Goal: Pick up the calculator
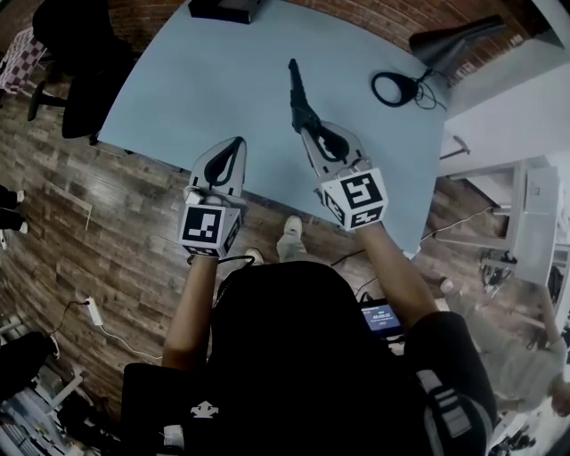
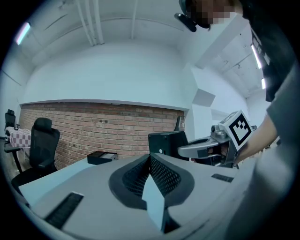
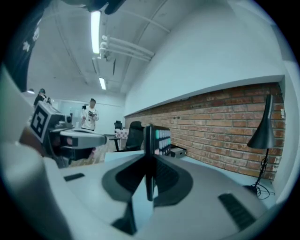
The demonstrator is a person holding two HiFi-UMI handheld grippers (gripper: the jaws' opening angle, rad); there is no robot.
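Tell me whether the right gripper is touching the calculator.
Touching. The right gripper view shows the pads of the right gripper pressed on the calculator, held edge-on, with no gap.

Seen from above, the right gripper sat at centre frame, over the pale blue table, closed on the calculator, which showed edge-on as a thin dark strip running from the jaws toward the top of the frame. The left gripper hung to its left over the table's near edge, its jaws drawn to a point with nothing between them. A black desk lamp stood at upper right, a black box lay at the top edge, and an office chair stood on the wood floor at upper left.
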